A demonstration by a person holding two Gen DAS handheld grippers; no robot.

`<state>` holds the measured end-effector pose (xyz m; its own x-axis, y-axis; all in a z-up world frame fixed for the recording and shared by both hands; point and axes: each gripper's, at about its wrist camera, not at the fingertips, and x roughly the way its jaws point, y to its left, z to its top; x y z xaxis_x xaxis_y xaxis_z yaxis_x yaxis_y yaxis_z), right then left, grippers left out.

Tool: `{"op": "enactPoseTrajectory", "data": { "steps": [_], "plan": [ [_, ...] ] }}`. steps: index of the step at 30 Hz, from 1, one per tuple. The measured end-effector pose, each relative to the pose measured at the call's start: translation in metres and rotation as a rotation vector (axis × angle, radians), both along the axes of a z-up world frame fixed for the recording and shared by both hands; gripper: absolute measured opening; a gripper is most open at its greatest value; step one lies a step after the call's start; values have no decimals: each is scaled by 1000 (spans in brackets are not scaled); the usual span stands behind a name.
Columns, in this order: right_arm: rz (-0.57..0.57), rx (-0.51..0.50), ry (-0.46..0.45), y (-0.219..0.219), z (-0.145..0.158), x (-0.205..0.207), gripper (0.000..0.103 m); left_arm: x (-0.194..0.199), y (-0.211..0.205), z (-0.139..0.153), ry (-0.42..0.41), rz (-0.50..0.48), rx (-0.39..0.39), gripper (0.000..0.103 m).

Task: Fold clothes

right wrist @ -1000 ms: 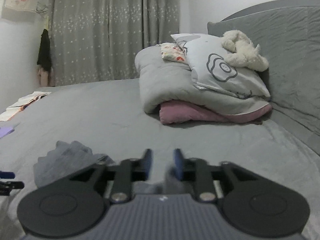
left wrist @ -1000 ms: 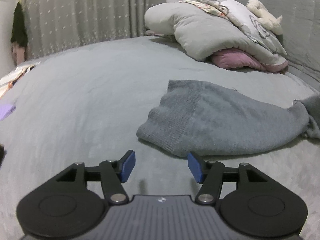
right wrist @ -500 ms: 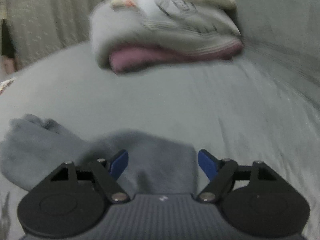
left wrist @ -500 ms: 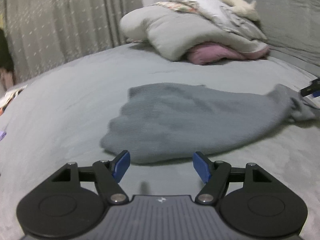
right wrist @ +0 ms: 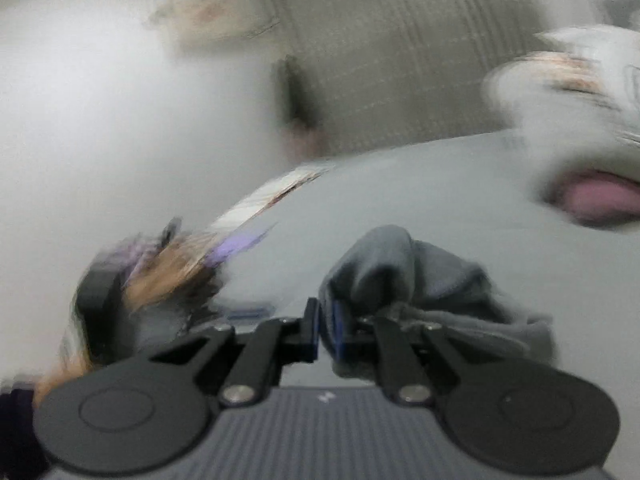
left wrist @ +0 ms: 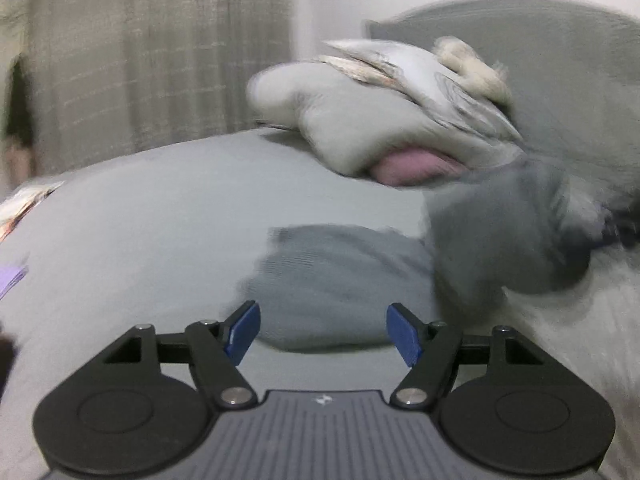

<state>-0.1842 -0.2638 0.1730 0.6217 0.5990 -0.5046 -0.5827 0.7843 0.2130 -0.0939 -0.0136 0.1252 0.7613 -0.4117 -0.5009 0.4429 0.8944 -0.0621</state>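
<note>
On the grey bed [left wrist: 160, 216], the right gripper [right wrist: 326, 330] has just clamped its jaws on a bunched end of the grey knit sweater [right wrist: 408, 276]. Only the left wrist view shows the rest spread flat beyond the open, empty left gripper [left wrist: 322, 334].

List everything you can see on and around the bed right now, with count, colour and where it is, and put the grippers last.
sweater: one, grey knit, on the bed, one end lifted.
bed: one, grey cover.
folded duvet: one, pale grey, near the headboard.
pink bedding: one, under the duvet.
patterned pillow: one, grey-white, atop the duvet.
plush toy: one, cream, on the pillow.
curtain: grey, behind the bed.
left gripper: black with blue pads, open, empty, jaws just opening.
right gripper: black with blue pads, just closed, shut on the sweater.
</note>
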Motion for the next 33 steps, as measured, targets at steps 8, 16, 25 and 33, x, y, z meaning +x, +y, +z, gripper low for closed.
{"op": "enactPoseTrajectory", "data": {
  "steps": [8,16,25,33],
  "plan": [
    [376,-248,116,114,-58,-26,9,6,32,-27,155,-36,9,78],
    [-224,-137,104,-3,-22,33,78,2,1,-49,246,-133,74,82],
    [-349,-67,289,-46,-54,84,72,19,-39,-79,297,-151,101,69],
    [-351,-103,346,-11,-82,104,0,46,-20,-86,421,-64,-152,8]
  ]
}}
